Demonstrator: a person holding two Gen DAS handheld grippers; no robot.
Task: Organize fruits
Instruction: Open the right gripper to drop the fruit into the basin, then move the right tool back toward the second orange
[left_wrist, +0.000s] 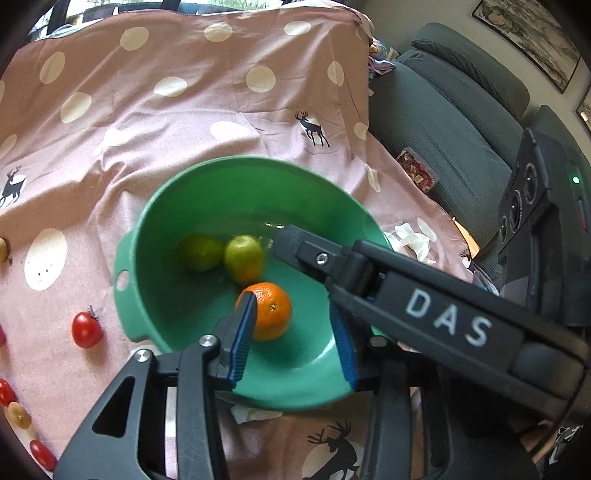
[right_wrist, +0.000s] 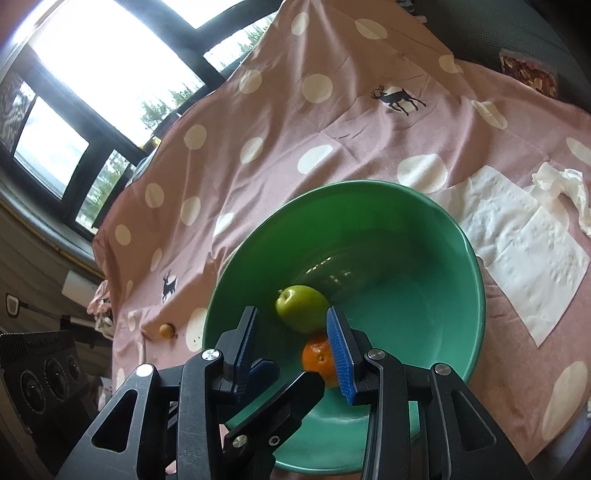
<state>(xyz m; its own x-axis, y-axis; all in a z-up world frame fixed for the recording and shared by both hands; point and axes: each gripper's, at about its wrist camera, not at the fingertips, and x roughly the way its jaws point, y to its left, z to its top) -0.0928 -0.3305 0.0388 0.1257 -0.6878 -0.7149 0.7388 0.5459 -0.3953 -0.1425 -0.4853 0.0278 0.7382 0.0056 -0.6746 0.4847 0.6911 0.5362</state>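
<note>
Fingers of both grippers are hanging open over the green bowl, holding nothing; orange and green apple are lying inside.

Worktop under pink spotted cloth: green bowl centre; tomatoes at 8 o'clock; paper napkins at 3 o'clock.

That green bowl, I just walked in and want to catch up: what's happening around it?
A person with a handheld tool in each hand is sorting fruit into the green bowl. It holds an orange, a green apple and another green fruit. Both the left tool and right tool hang open over the bowl, gripping nothing. A red tomato and other small fruits lie on the spotted cloth.
</note>
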